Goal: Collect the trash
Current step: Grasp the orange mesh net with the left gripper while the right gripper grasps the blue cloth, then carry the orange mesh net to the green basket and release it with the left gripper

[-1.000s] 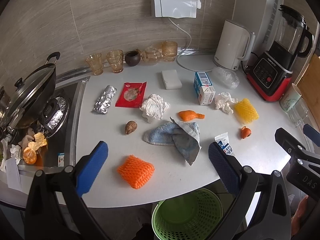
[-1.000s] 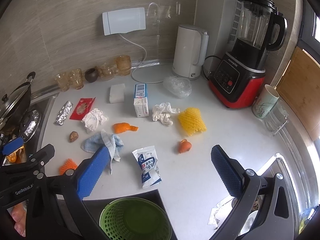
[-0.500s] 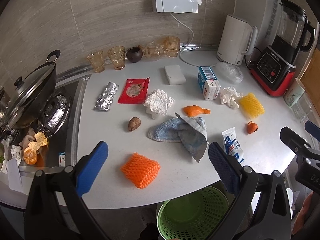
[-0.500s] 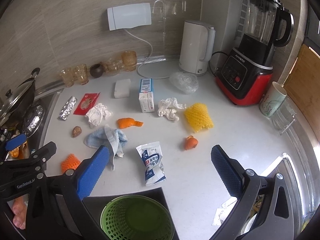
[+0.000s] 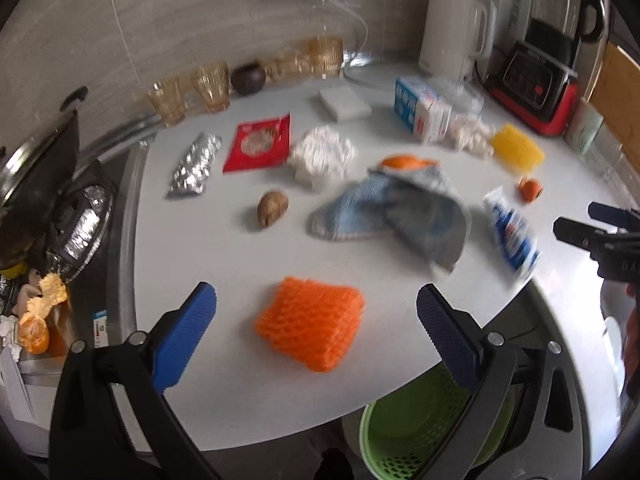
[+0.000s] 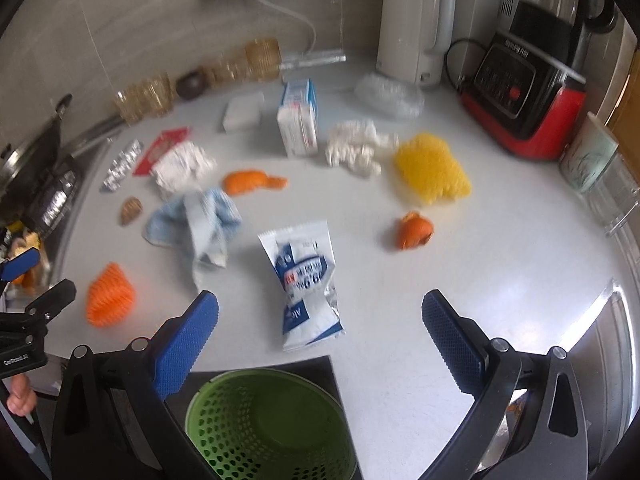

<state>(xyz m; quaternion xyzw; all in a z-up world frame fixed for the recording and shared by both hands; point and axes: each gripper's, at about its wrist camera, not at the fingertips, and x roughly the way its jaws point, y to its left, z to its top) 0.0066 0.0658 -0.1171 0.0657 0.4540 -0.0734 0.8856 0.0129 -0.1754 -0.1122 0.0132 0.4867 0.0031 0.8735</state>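
Trash lies scattered on the white counter (image 5: 224, 264). My left gripper (image 5: 316, 322) is open, its jaws either side of an orange foam net (image 5: 312, 332) near the front edge. My right gripper (image 6: 320, 320) is open just in front of a blue-and-white wrapper (image 6: 304, 280). Farther back lie a blue cloth (image 6: 196, 224), orange peels (image 6: 252, 182) (image 6: 414, 230), a yellow foam net (image 6: 430, 174), crumpled tissues (image 6: 358, 148) (image 5: 322, 152), a milk carton (image 6: 298, 120), a red packet (image 5: 258, 146), foil (image 5: 196, 164) and a nut shell (image 5: 272, 208). A green bin (image 6: 268, 424) stands below the counter's edge.
A kettle (image 6: 412, 24), a red-based blender (image 6: 528, 92), a mug (image 6: 588, 156), a clear plastic bag (image 6: 388, 94), a white sponge (image 6: 242, 112) and several glasses (image 5: 188, 92) stand along the back. A stove with a lidded pan (image 5: 36, 164) is at the left.
Both grippers have moved forward and lower toward the counter. The orange net now lies between the left jaws and the wrapper sits closer to the right gripper. Both stay open.
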